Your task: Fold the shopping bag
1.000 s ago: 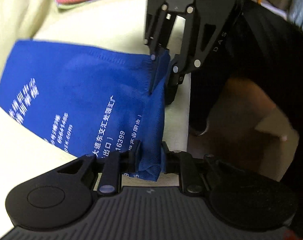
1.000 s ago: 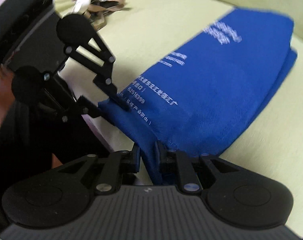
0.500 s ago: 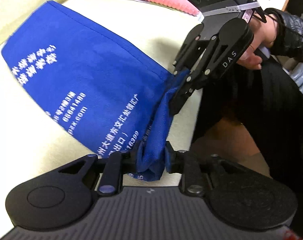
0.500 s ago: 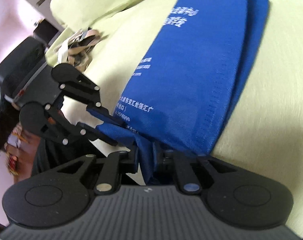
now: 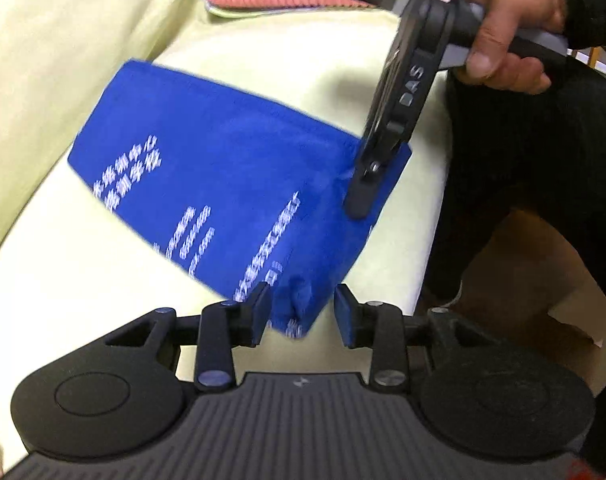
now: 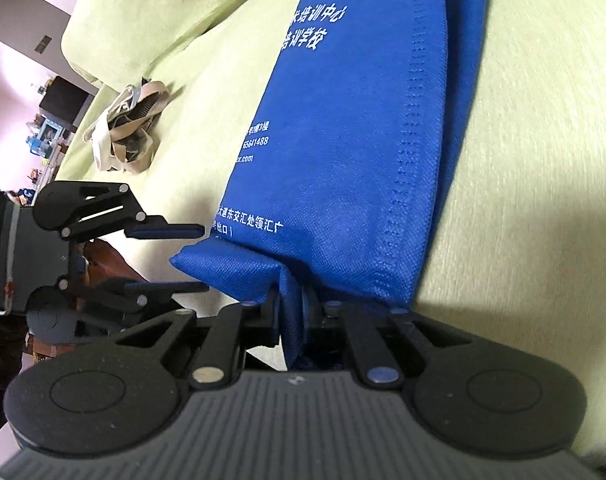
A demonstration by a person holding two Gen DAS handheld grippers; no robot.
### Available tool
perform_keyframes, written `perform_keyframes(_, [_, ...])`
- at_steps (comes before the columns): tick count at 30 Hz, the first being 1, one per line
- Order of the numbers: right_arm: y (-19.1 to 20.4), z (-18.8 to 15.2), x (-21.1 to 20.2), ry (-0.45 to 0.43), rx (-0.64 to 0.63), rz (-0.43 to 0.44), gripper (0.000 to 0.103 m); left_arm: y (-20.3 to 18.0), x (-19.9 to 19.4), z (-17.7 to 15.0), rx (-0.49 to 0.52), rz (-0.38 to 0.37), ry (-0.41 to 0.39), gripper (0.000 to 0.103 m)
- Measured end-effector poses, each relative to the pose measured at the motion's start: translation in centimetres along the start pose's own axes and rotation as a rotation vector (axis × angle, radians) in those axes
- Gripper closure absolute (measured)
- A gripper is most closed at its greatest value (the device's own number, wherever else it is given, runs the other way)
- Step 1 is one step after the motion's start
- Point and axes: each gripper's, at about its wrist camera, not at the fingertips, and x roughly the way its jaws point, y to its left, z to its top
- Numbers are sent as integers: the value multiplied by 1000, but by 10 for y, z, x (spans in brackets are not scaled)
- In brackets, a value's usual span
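Just one blue shopping bag (image 6: 343, 152), two grippers: right gripper (image 6: 293, 312), left gripper (image 5: 301, 312).

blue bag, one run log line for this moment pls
left gripper open, bag corner between fingers | right gripper shut on blue shopping bag edge | bag folded, on yellow-green cushion

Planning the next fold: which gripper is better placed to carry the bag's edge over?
Right. The right gripper is clamped on the blue bag edge; the left gripper is open, its fingers either side of the corner without gripping it.
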Motion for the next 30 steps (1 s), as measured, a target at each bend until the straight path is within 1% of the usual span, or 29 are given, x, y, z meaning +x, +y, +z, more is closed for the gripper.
perform_keyframes(1, [1,1,0,6,-6,-5,98,1,5,1,1,-2,3,61])
perform_keyframes(2, [2,3,1,11,-11,-9,98,3,12,4,-9,-13,17,68])
perform_keyframes(3, [3,3,1,13,-14,-12,98,6,18,5,-32,-41,44,80])
perform_keyframes(4, [4,3,1,14,-19,-14,98,10,22,6,-54,-64,65,82])
perform_keyframes(7, [8,1,0,-1,-36,-27,97,28,31,7,-148,-109,66,84])
perform_keyframes(10, [13,-7,-8,-70,-62,-41,94,45,33,0,-264,-166,42,84])
perform_keyframes(11, [16,-11,-11,-100,-80,-52,88,51,34,-2,-302,-188,32,84])
perform_keyframes(13, [25,-19,-18,-161,-138,-110,76,62,37,-6,-358,-229,14,84])
perform_keyframes(14, [27,-21,-20,-181,-153,-132,76,65,37,-9,-376,-245,6,84])
perform_keyframes(16, [26,-22,-19,-195,-128,-136,75,71,38,-12,-406,-275,-8,84])
perform_keyframes(20, [23,-25,-18,-221,-77,-145,80,78,37,-14,-434,-317,-22,84])
perform_keyframes(24, [19,-27,-16,-247,-26,-154,84,84,45,-12,-459,-328,-41,82])
perform_keyframes(26, [18,-28,-16,-260,-1,-159,85,83,43,-13,-475,-321,-55,80])
perform_keyframes(29, [16,-30,-14,-280,38,-165,85,71,35,-13,-452,-263,-77,78])
perform_keyframes(30, [15,-30,-14,-286,50,-167,85,67,31,-13,-439,-233,-84,78])
